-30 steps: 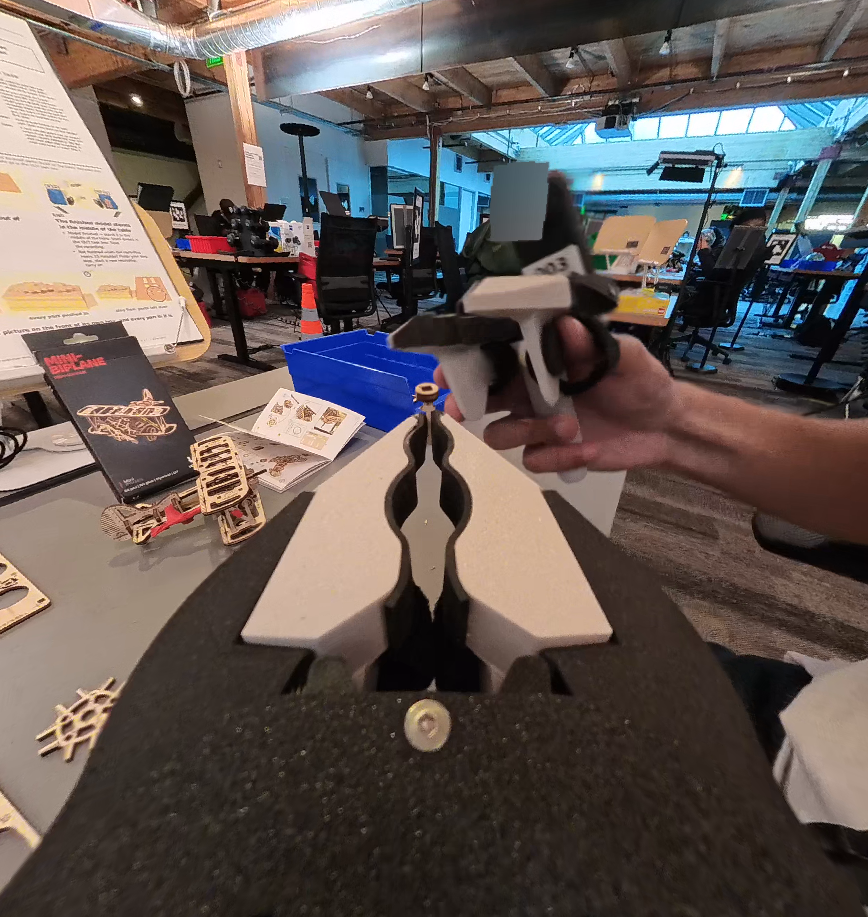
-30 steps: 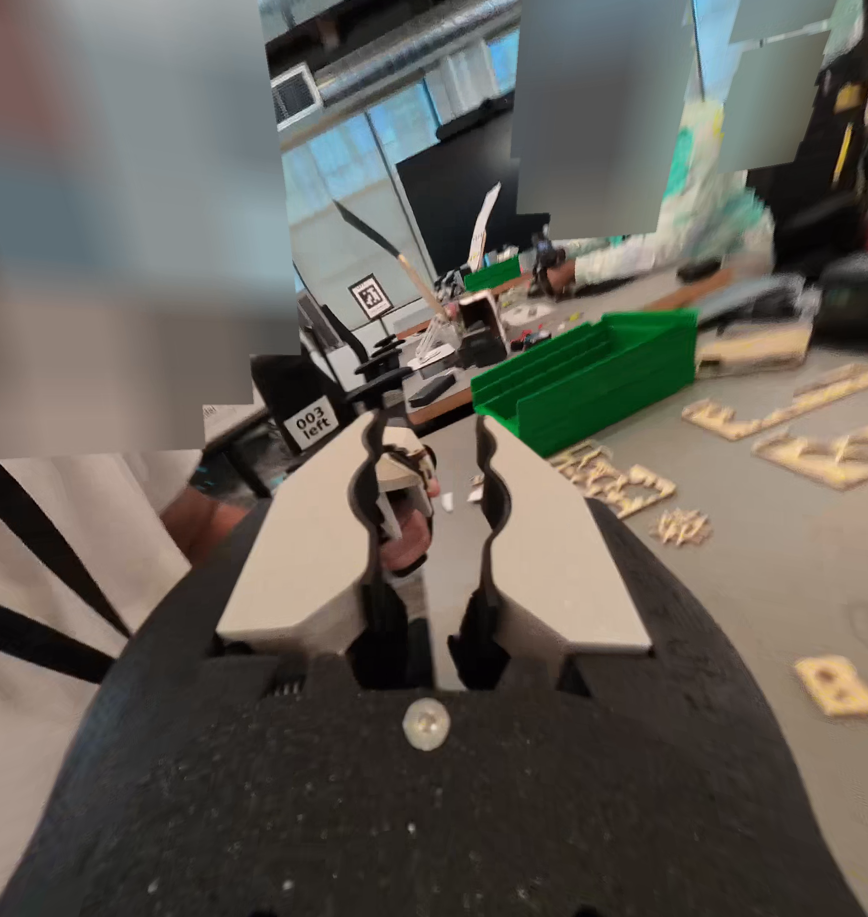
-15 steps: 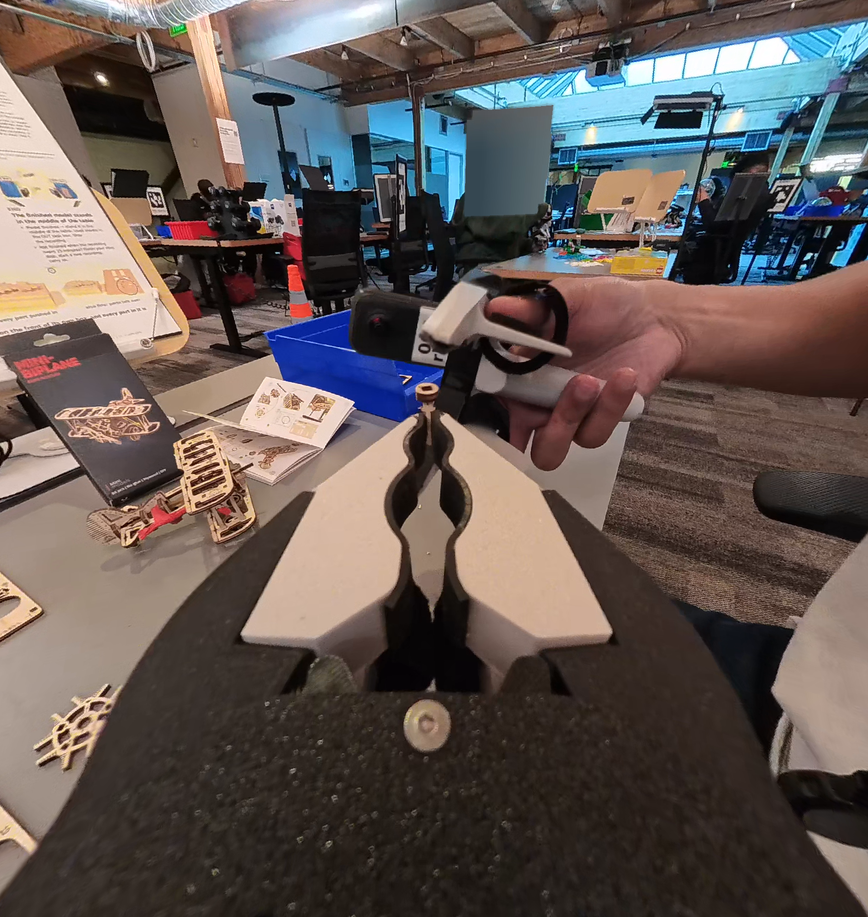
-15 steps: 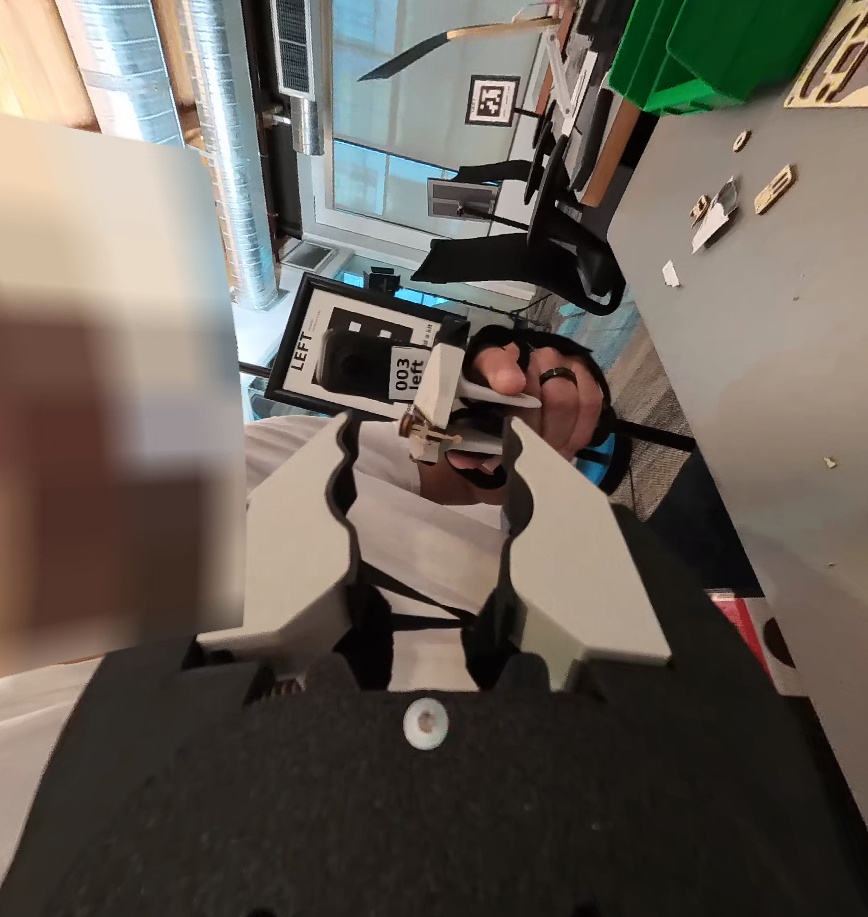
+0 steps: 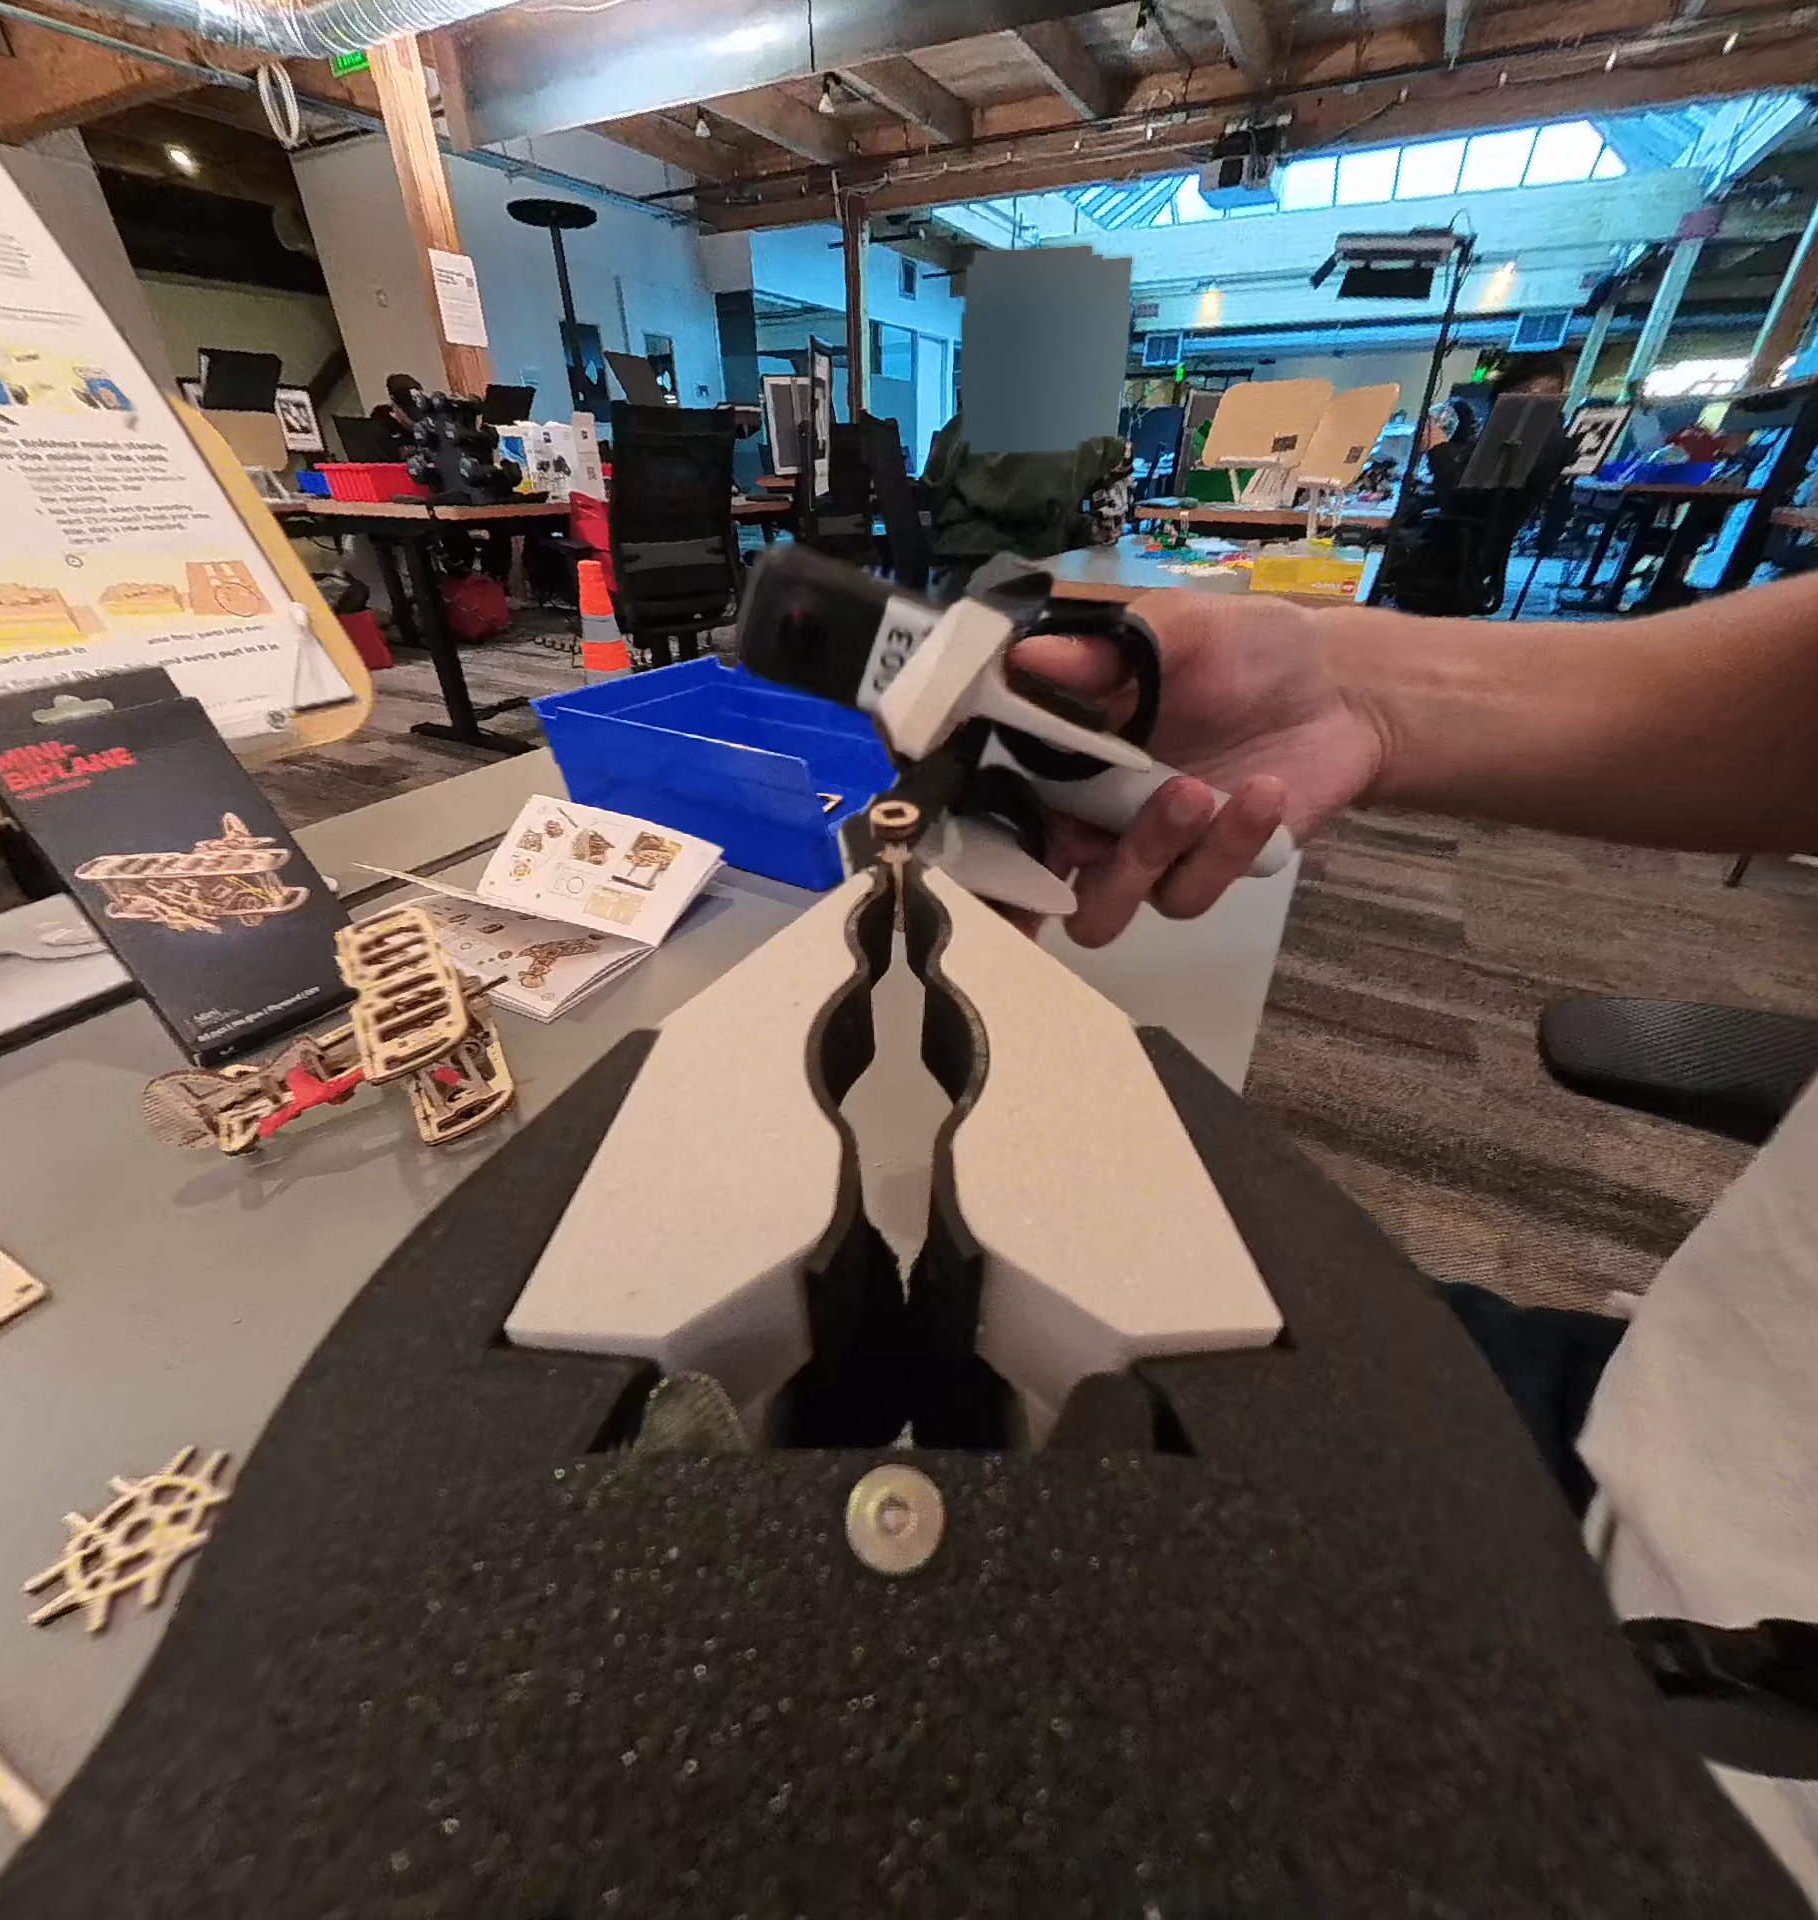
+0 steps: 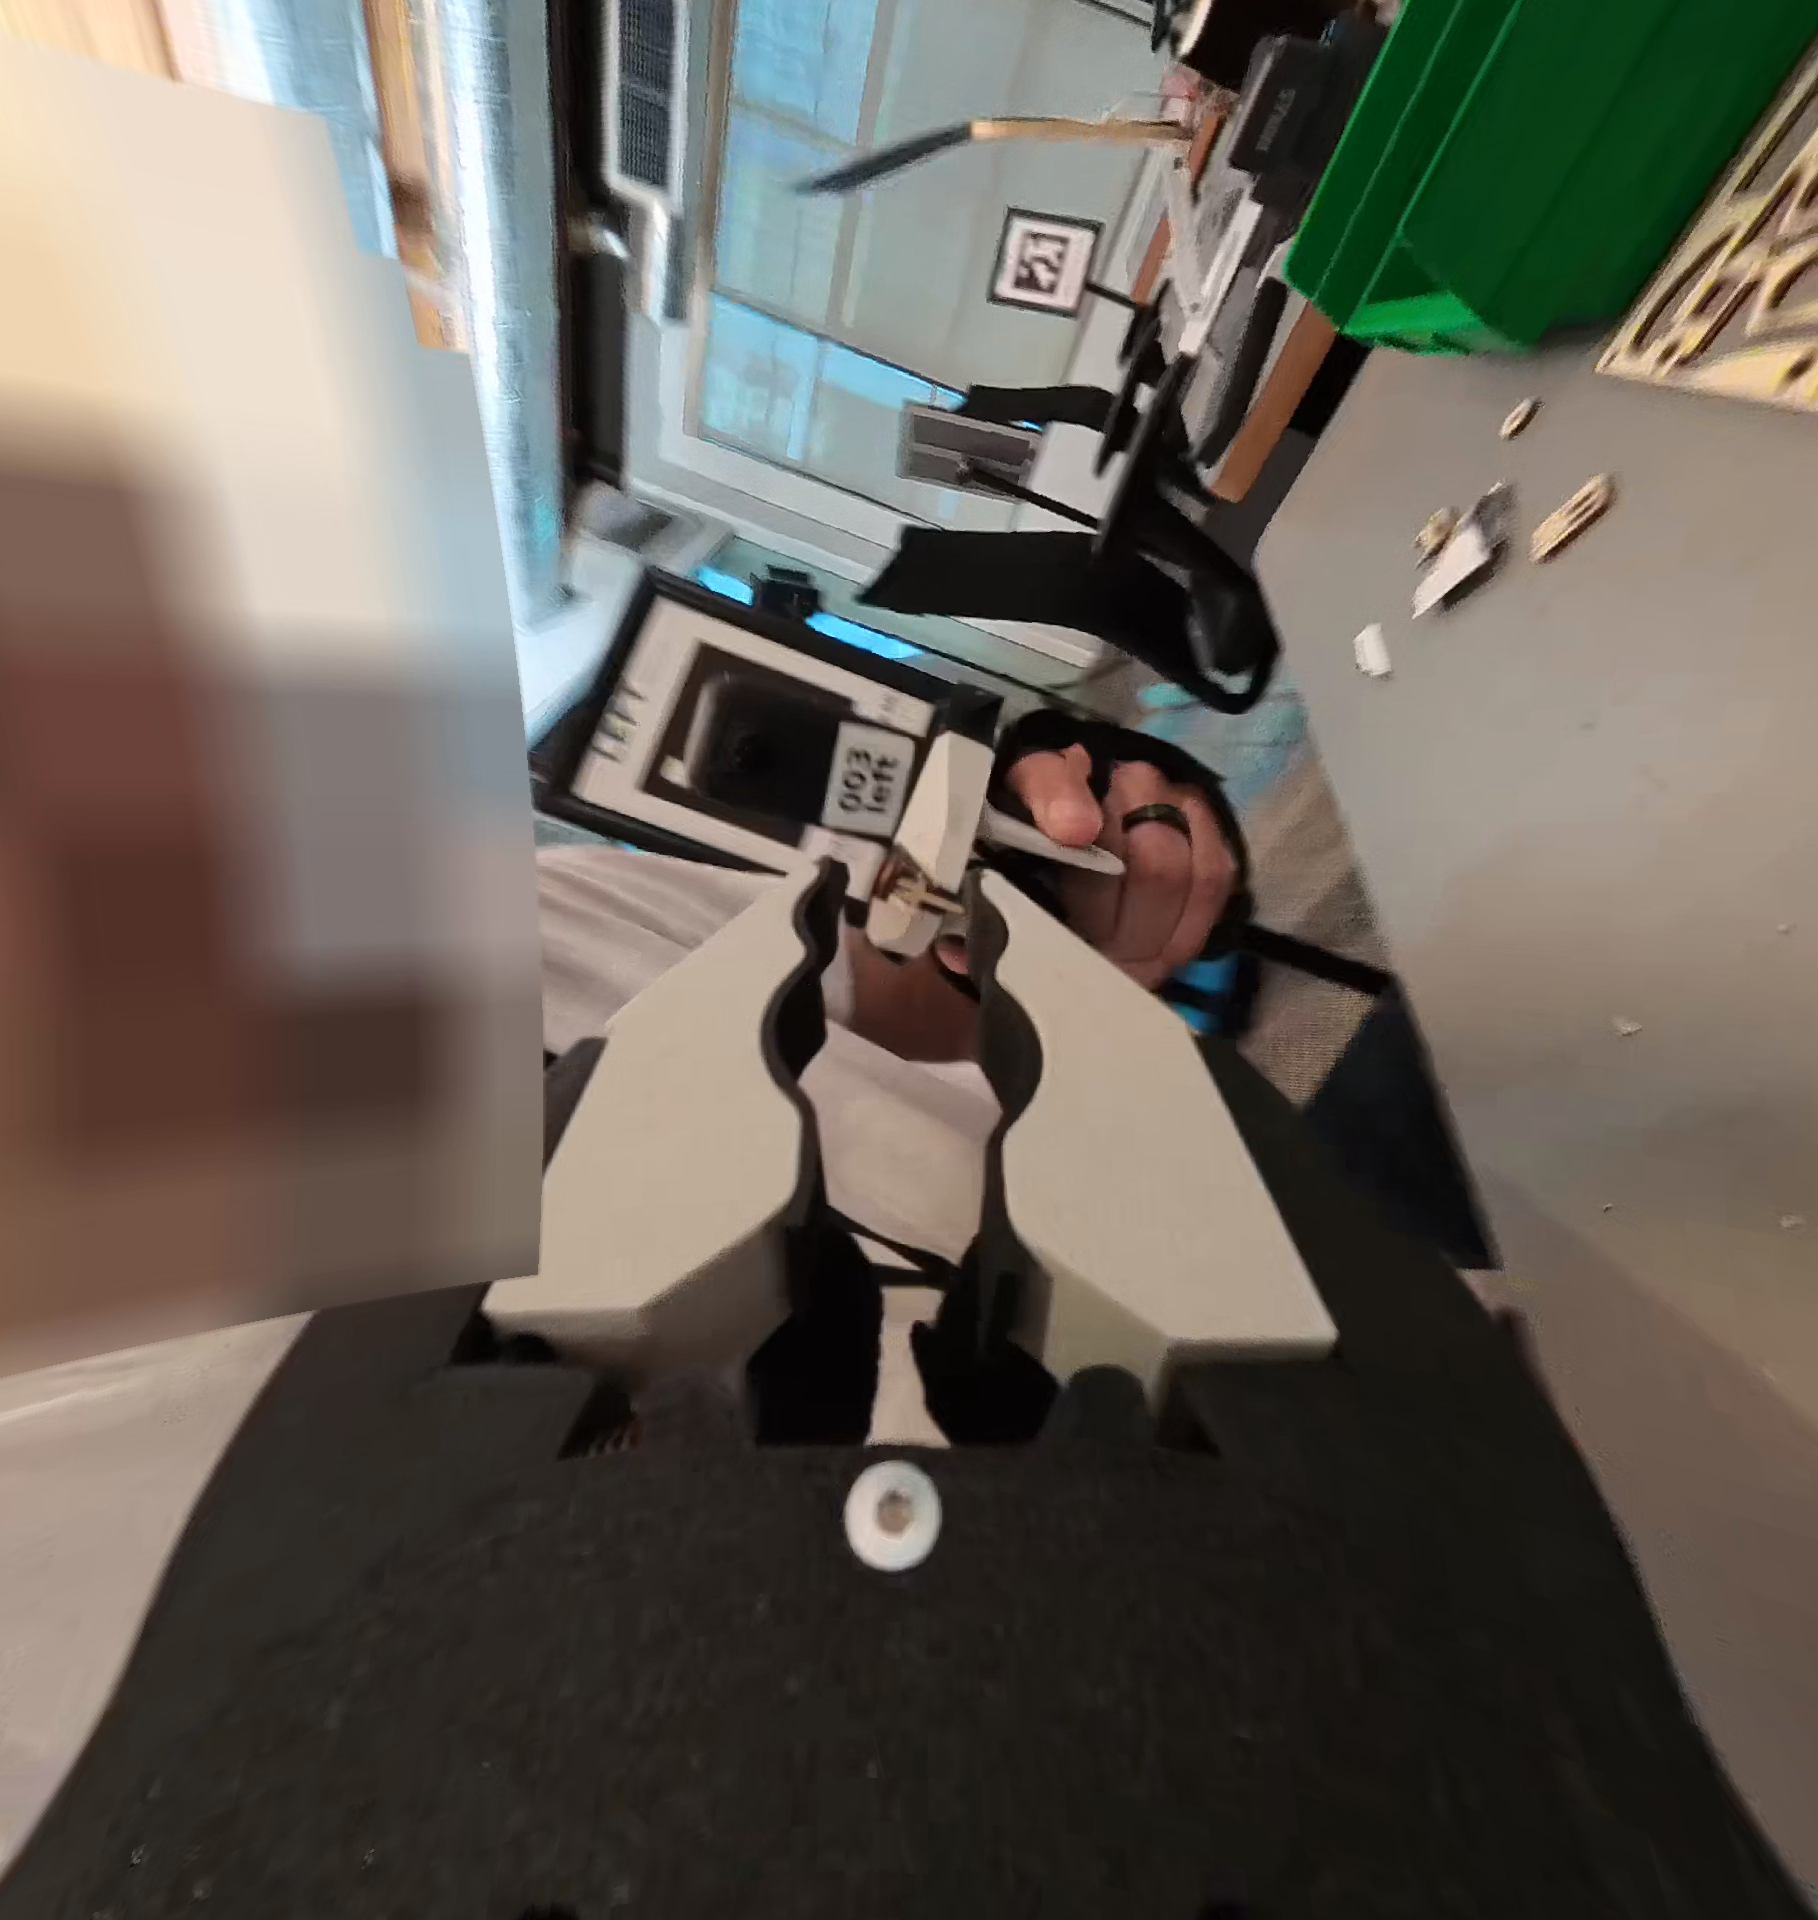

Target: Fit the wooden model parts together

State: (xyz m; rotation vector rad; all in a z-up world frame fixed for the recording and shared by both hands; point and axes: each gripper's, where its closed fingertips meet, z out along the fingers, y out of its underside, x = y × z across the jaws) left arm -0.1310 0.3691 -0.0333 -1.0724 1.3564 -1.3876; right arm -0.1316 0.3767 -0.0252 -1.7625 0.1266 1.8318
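My left gripper (image 5: 892,883) is shut on a small wooden part (image 5: 892,821), a thin pin with a round ring on top that sticks out past the fingertips. It is held in the air off the table's right edge. My right gripper (image 6: 905,883) is open and rolled on its side. The left gripper's tip and the small wooden part (image 6: 910,888) sit just beyond its fingertips, in line with the gap. In the left wrist view the right gripper (image 5: 946,831), held by a hand, reaches the part from the right. A partly built wooden biplane (image 5: 365,1039) stands on the grey table (image 5: 157,1299).
A black model box (image 5: 167,862), an open instruction booklet (image 5: 572,894) and a blue bin (image 5: 697,758) lie behind the biplane. Wooden offcuts (image 5: 131,1538) lie at the near left. A green bin (image 6: 1559,187), a cut wooden sheet (image 6: 1767,291) and small scraps show in the right wrist view.
The right gripper has rolled onto its side and closed in on the left gripper's tip. The left gripper has kept hold of the small part and barely moved.
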